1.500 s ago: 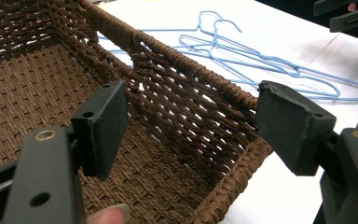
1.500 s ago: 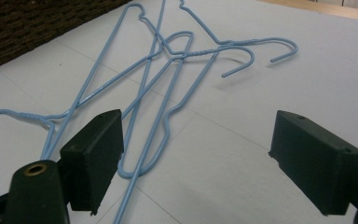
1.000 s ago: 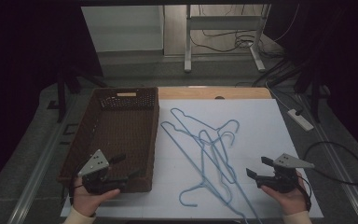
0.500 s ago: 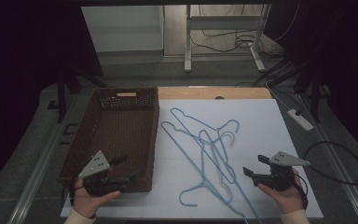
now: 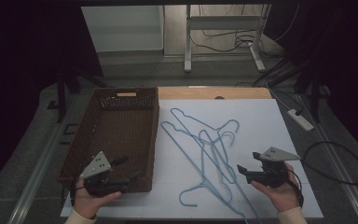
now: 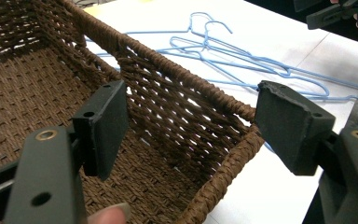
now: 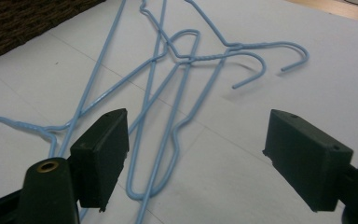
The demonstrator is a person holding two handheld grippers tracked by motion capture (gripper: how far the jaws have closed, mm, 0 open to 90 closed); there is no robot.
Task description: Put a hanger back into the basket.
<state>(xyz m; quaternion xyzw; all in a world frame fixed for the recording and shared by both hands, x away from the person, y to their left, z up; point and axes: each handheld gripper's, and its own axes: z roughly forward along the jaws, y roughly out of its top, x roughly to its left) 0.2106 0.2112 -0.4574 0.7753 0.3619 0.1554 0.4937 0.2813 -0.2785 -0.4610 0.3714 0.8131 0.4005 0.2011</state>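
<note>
a tangle of light blue wire hangers (image 5: 205,149) is lying flat on the white sheet (image 5: 261,126) that is covering the tabletop (image 5: 209,93), spread from the middle of the sheet down toward its near edge. their hooks are pointing several ways, and their long straight wires are crossing one another, so i cannot tell exactly how many are in the pile.

the right tongs (image 5: 243,171) are sitting in the person's right hand (image 5: 279,189) near the front right of the sheet, just beside the hangers and pointing toward them. their jaws are standing wide apart with nothing between them; in the right gripper view the hangers (image 7: 168,93) are lying on the sheet ahead of the jaws, not touched by either one.

the left tongs (image 5: 121,170) are resting in the person's left hand (image 5: 91,200) at the near end of the brown woven basket (image 5: 81,154), which is standing on the left side of the tabletop, touching or just beside the left edge of the sheet. these jaws are also spread wide and holding nothing. in the left gripper view the basket's near right corner (image 6: 223,172) is showing in the gap between the jaws, and the hangers (image 6: 242,60) are lying on the sheet beyond the basket's rim. the inside of the basket is showing only its woven floor.
</note>
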